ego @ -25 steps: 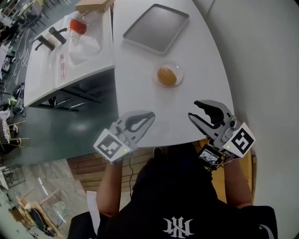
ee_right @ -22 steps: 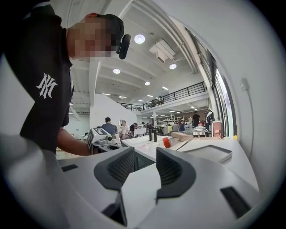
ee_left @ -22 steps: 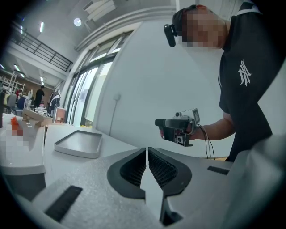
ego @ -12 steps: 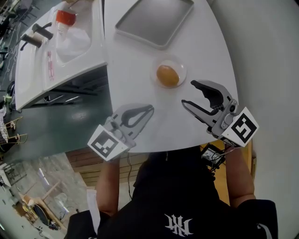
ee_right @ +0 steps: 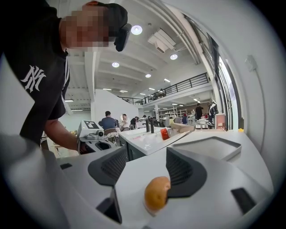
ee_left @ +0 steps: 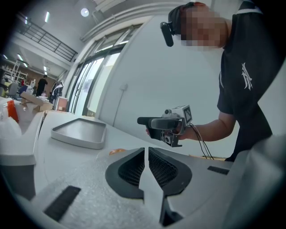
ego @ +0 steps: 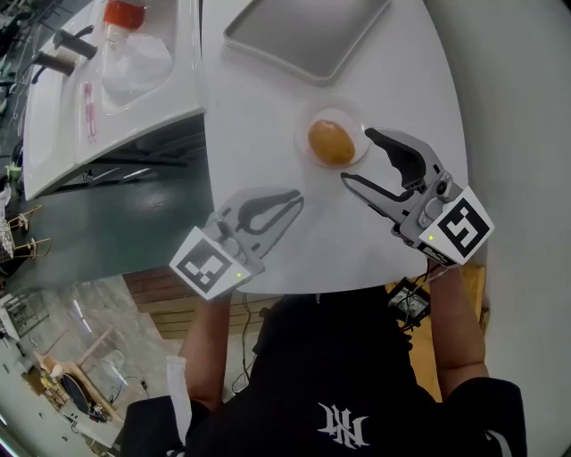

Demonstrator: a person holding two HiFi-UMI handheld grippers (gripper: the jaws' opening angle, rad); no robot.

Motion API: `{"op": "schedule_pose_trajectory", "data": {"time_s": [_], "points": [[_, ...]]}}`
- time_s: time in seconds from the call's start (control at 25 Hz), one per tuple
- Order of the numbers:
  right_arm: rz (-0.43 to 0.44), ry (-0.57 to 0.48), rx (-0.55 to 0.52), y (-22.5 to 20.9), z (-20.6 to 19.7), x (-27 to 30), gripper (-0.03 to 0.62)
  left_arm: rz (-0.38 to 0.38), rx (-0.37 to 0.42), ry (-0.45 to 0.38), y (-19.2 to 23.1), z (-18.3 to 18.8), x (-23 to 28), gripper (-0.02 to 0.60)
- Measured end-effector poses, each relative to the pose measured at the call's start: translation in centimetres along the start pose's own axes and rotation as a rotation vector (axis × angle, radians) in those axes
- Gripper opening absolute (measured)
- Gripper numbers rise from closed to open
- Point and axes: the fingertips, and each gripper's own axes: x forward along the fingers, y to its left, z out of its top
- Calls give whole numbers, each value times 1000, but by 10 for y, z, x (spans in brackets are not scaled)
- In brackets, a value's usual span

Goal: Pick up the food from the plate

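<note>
A round orange-brown piece of food (ego: 331, 142) lies on a small clear plate (ego: 332, 114) on the white table. My right gripper (ego: 357, 157) is open just to the plate's right, its tips level with the food and apart from it. Its jaws have just been opening, with nothing pressed between them. In the right gripper view the food (ee_right: 157, 193) sits low between the two dark pads (ee_right: 109, 167), its right side hidden by one jaw. My left gripper (ego: 297, 198) stays shut and empty near the table's front edge, its jaws closed together (ee_left: 146, 156).
A grey tray (ego: 308, 36) lies beyond the plate at the table's far side. Left of a floor gap stands a second white table (ego: 53, 134) with a red-capped bottle (ego: 123, 13) and a clear bag. A wall runs along the right.
My right gripper has moved forward from the table's front edge up to the plate, and its jaws have spread wider. The left gripper has stayed shut near the front edge.
</note>
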Motion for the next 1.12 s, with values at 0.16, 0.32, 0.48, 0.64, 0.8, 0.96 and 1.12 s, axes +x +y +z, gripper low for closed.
{"op": "schedule_pose_trajectory", "data": {"time_s": [0.16, 0.32, 0.48, 0.64, 0.8, 0.96, 1.12], "points": [[1, 13, 0, -8, -6, 8, 259, -4, -6, 24, 1, -5, 3, 9], [11, 33, -2, -10, -17, 17, 271, -3, -12, 31, 2, -9, 4, 8], [14, 50, 13, -14, -31, 23, 285, 2, -13, 45, 3, -16, 6, 9], [10, 83, 4, -17, -46, 29, 296, 9, 0, 56, 3, -18, 6, 9], [8, 123, -5, -24, -59, 38, 302, 23, -11, 75, 6, -22, 7, 9], [17, 161, 16, -24, -75, 47, 307, 36, 2, 101, 6, -26, 8, 9], [-2, 230, 18, -27, -91, 56, 307, 42, 16, 106, 5, -27, 5, 8]]}}
